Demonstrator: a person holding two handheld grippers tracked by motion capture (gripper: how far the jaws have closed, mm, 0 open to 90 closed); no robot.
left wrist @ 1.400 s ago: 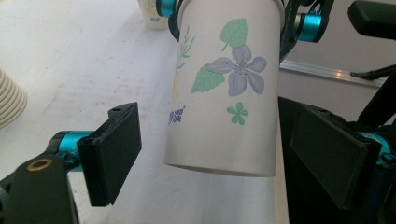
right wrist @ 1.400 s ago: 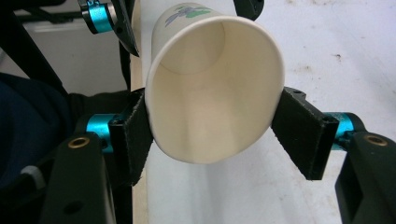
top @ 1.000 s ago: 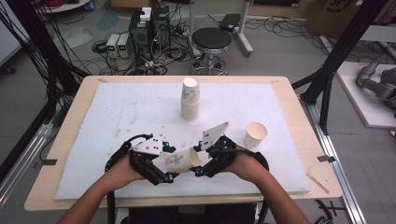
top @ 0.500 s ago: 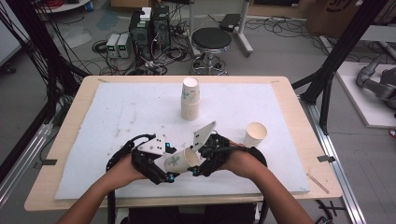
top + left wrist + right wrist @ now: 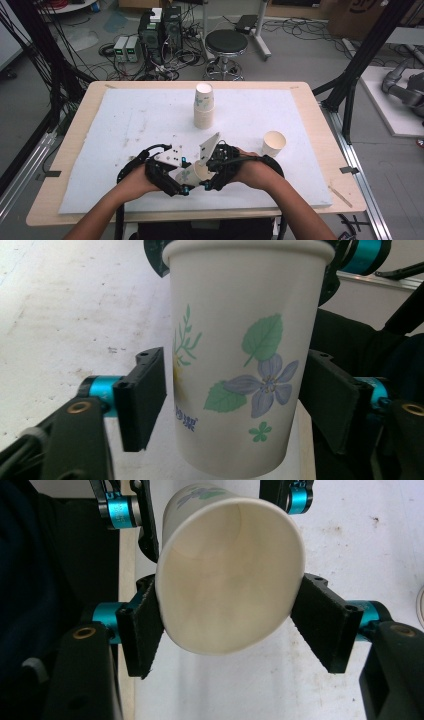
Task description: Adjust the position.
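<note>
Item: floral-print paper cup (image 5: 192, 173), held off the white table mat (image 5: 125, 120) at the near edge, lying roughly level between the two hands, its open mouth toward the right gripper (image 5: 212, 175) and its base toward the left gripper (image 5: 175, 181). Right gripper pinches the cup (image 5: 227, 580) near the rim, both pads pressed on opposite sides so the mouth is squeezed oval; left gripper's jaws have just been closing with the cup's (image 5: 240, 365) body between them, both pads now against its lower wall. Elsewhere on the mat: a stack of paper cups (image 5: 204, 105) at centre rear, well apart, and a single empty paper cup (image 5: 273, 143) to the right.
</note>
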